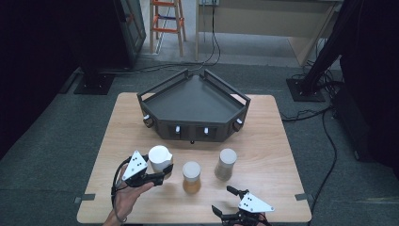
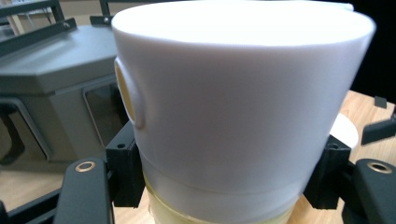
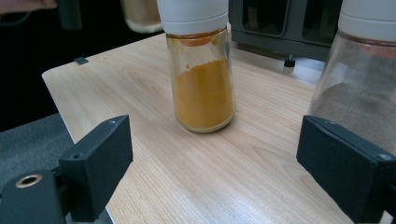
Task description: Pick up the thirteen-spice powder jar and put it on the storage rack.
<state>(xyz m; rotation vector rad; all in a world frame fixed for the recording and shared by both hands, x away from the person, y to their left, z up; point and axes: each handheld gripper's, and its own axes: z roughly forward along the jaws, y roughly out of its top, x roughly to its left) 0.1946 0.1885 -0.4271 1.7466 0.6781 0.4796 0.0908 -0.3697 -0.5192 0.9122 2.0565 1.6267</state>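
Observation:
Three white-capped jars stand on the wooden table (image 1: pixel 263 141). At the left, a jar with a wide white cap (image 1: pixel 160 157) sits between the jaws of my left gripper (image 1: pixel 160 169), which is shut on it. In the left gripper view the white-capped jar (image 2: pixel 243 107) looms close, and the left gripper (image 2: pixel 226 186) presses its black pads (image 2: pixel 126 172) against both sides. A jar of orange powder (image 1: pixel 191 177) and a jar of grey-brown powder (image 1: pixel 226 164) stand free. My right gripper (image 1: pixel 223 199) is open near the front edge. From the right gripper (image 3: pixel 219 172), the orange jar (image 3: pixel 203 88) stands ahead and the grey-brown jar (image 3: pixel 359 88) at the right.
A dark corner-shaped tray (image 1: pixel 195 101) with raised rails stands at the back middle of the table, its front face (image 3: pixel 280 23) behind the jars. Black floor stands, cables and a wooden ladder (image 1: pixel 167 23) lie beyond the table. Bare wood lies on the table's right side.

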